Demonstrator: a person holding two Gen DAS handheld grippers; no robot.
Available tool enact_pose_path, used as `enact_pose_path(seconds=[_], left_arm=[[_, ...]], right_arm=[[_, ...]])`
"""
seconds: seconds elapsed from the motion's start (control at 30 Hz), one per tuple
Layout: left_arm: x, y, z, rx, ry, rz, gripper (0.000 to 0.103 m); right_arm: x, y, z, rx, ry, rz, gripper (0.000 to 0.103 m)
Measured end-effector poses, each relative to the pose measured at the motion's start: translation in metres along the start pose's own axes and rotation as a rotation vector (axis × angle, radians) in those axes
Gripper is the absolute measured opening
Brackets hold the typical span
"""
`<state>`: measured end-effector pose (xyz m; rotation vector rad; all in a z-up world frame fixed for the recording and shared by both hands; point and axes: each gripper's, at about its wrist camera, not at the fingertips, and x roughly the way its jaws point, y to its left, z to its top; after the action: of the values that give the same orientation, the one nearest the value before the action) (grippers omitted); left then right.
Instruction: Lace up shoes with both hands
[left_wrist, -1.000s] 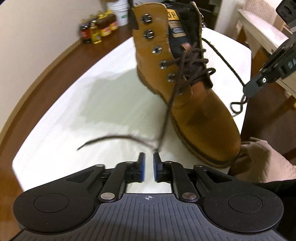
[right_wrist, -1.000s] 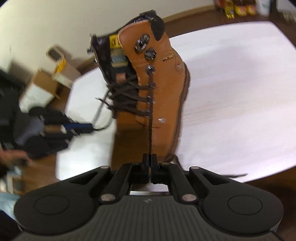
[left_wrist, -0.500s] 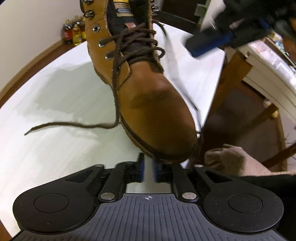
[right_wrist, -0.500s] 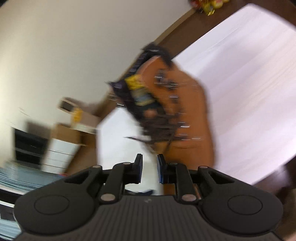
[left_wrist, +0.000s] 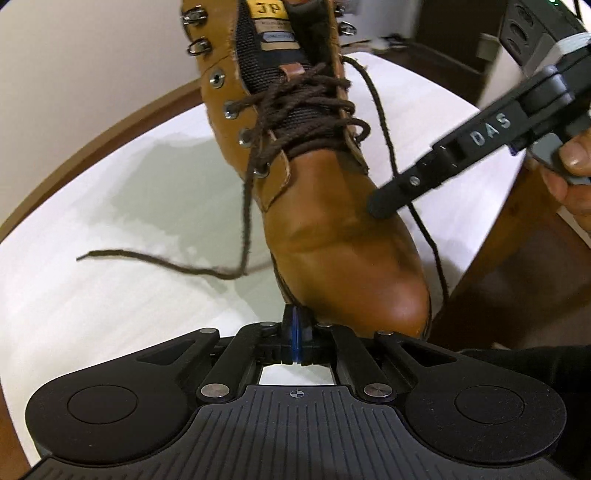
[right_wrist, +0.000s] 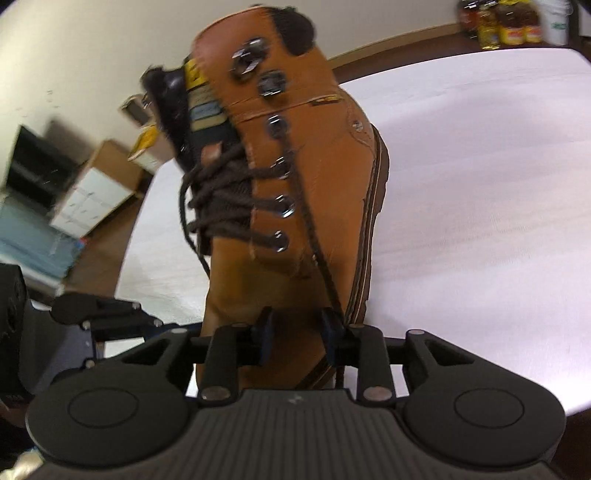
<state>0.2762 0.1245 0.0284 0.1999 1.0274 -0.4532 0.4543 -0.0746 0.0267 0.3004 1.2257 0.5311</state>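
Note:
A tan lace-up boot (left_wrist: 343, 236) stands on the white table (left_wrist: 110, 314), toe towards me. Its brown lace (left_wrist: 295, 110) crosses the lower eyelets. One loose end (left_wrist: 166, 263) trails left across the table; the other (left_wrist: 424, 225) hangs down the boot's right side. My left gripper (left_wrist: 295, 332) is shut just in front of the toe, with nothing seen between its pads. My right gripper (right_wrist: 297, 336) is opening over the boot's (right_wrist: 295, 206) toe. The lace (right_wrist: 317, 254) runs past its right finger, unpinched. That gripper's fingertip (left_wrist: 382, 208) hovers over the boot's instep.
Bottles (right_wrist: 498, 26) stand on the floor beyond the table's far edge. Cardboard boxes (right_wrist: 96, 192) sit on the floor to the left. A hand (left_wrist: 569, 177) holds the right gripper's handle. The table edge and brown floor (left_wrist: 517, 288) lie close on the right.
My right gripper let go of the lace and opened wide. My left gripper shut and moved in close to the boot's toe. The left lace end stays loose on the table.

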Motion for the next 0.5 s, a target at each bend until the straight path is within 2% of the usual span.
enact_pose_path(seconds=[0.13, 0.27, 0.4, 0.47, 0.5], left_arm=[[0.007, -0.012, 0.009, -0.126, -0.016, 0.07, 0.0], [0.001, -0.003, 0.007, -0.225, -0.058, 0.109, 0.0], [-0.001, -0.002, 0.005, -0.218, -0.128, 0.111, 0.0], [-0.004, 0.002, -0.002, -0.19, -0.199, 0.112, 0.0], [-0.004, 0.003, -0.004, -0.18, -0.224, 0.116, 0.004]], right_arm=[[-0.007, -0.028, 0.019, -0.08, 0.006, 0.054, 0.039], [-0.011, -0.029, 0.028, -0.166, 0.02, 0.052, 0.04], [-0.012, -0.018, 0.02, -0.202, -0.017, 0.029, 0.039], [-0.015, -0.013, 0.009, -0.23, -0.072, 0.024, 0.039], [-0.014, -0.013, 0.004, -0.241, -0.087, 0.022, 0.039]])
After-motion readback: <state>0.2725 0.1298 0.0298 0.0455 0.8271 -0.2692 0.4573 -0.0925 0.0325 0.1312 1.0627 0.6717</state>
